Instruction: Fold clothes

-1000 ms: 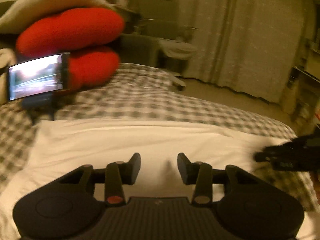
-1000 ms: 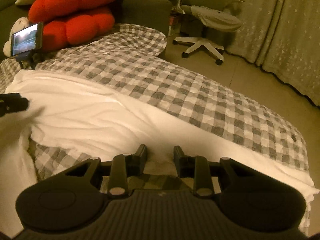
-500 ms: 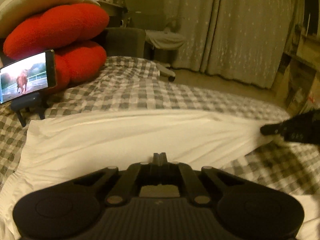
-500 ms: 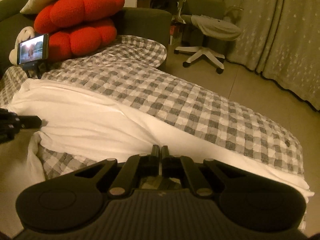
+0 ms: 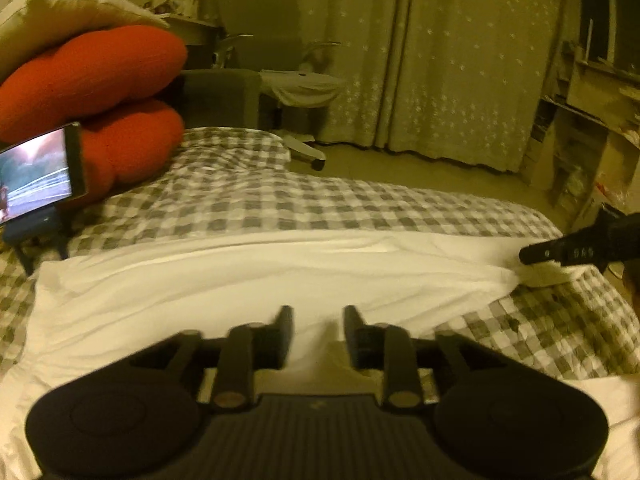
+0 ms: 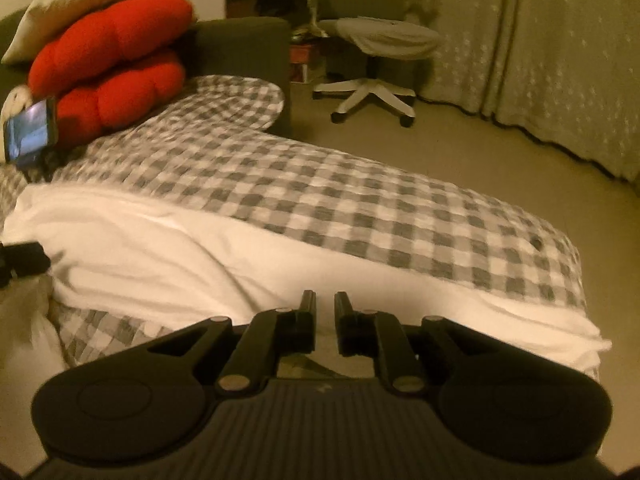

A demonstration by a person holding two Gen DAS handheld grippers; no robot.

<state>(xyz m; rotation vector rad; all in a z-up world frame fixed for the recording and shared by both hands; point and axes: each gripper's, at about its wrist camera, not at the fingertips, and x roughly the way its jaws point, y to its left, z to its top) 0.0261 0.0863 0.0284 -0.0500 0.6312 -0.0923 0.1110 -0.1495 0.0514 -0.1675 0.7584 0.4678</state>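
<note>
A long white garment (image 5: pixel 240 280) lies stretched across the grey checked bedspread (image 5: pixel 280 200). My left gripper (image 5: pixel 318 320) hovers over the garment's near edge, open, with nothing between its fingers. In the left wrist view my right gripper (image 5: pixel 528 257) reaches in from the right, its tip at the garment's bunched right end. In the right wrist view the white garment (image 6: pixel 160 248) runs from left to right, and my right gripper (image 6: pixel 324 304) stands over its near edge, open by a narrow gap. The left gripper (image 6: pixel 24 260) shows at the far left edge.
Red cushions (image 5: pixel 92 80) and a pale pillow (image 6: pixel 92 4) are stacked at the head of the bed. A lit phone (image 5: pixel 36 176) stands on a small stand beside them. An office chair (image 6: pixel 380 60) and curtains (image 5: pixel 460 60) are beyond the bed, with shelves (image 5: pixel 592 120) at right.
Half a second ago both grippers were shut at the garment's near edge. Both have now opened, the left wider than the right. The garment lies flatter on the bedspread.
</note>
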